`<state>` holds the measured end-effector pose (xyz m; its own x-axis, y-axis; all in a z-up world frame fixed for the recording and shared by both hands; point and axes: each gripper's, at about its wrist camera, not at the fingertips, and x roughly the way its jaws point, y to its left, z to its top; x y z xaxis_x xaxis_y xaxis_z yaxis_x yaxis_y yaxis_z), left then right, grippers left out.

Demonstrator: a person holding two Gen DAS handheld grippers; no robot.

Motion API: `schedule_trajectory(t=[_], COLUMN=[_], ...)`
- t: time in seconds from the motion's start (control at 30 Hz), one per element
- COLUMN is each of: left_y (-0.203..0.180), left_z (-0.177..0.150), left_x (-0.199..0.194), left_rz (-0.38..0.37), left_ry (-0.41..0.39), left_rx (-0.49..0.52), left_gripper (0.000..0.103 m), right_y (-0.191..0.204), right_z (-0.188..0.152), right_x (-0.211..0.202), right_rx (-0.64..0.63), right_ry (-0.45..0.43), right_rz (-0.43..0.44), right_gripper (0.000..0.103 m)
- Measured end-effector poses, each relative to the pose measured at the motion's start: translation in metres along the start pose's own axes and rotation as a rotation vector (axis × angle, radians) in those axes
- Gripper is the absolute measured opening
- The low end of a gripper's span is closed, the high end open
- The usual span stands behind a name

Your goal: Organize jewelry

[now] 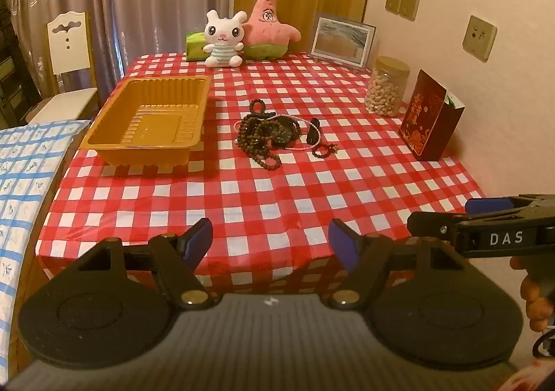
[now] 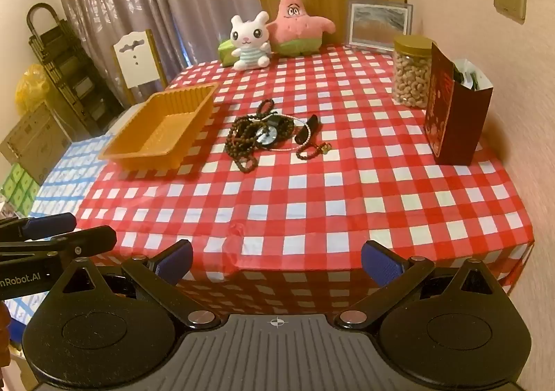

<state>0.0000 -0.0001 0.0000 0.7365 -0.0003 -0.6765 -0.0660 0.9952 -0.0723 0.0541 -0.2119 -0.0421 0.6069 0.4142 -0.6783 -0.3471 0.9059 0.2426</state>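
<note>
A pile of jewelry lies mid-table on the red checked cloth: dark bead strands (image 1: 258, 138) (image 2: 242, 141), a black watch (image 1: 282, 131) (image 2: 269, 138), a thin pink bead string (image 1: 298, 147) and a small dark bracelet (image 1: 324, 150) (image 2: 310, 151). An empty gold plastic tray (image 1: 149, 120) (image 2: 163, 127) stands to the left of the pile. My left gripper (image 1: 270, 240) is open and empty, held off the table's near edge. My right gripper (image 2: 277, 264) is open and empty, also off the near edge, to the right of the left one.
Two plush toys (image 1: 242, 34) and a framed picture (image 1: 341, 41) stand at the back. A jar of nuts (image 1: 386, 86) and a dark red box (image 1: 430, 120) stand at the right by the wall. A white chair (image 1: 69, 54) and a blue checked surface (image 1: 24, 176) lie left.
</note>
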Motion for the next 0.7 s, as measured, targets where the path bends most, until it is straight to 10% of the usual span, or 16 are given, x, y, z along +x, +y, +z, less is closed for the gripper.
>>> schedule_trajectory(t=[0.7], left_y=[0.0002], left_z=[0.0001], left_x=[-0.0003], left_rz=[-0.005], left_ry=[-0.005], left_rx=[-0.004], left_gripper=[0.072], right_y=[0.0016], right_z=[-0.0009], right_x=[-0.0013], right_rx=[0.001], right_ry=[-0.004], right_rz=[-0.001], right_gripper=[0.103])
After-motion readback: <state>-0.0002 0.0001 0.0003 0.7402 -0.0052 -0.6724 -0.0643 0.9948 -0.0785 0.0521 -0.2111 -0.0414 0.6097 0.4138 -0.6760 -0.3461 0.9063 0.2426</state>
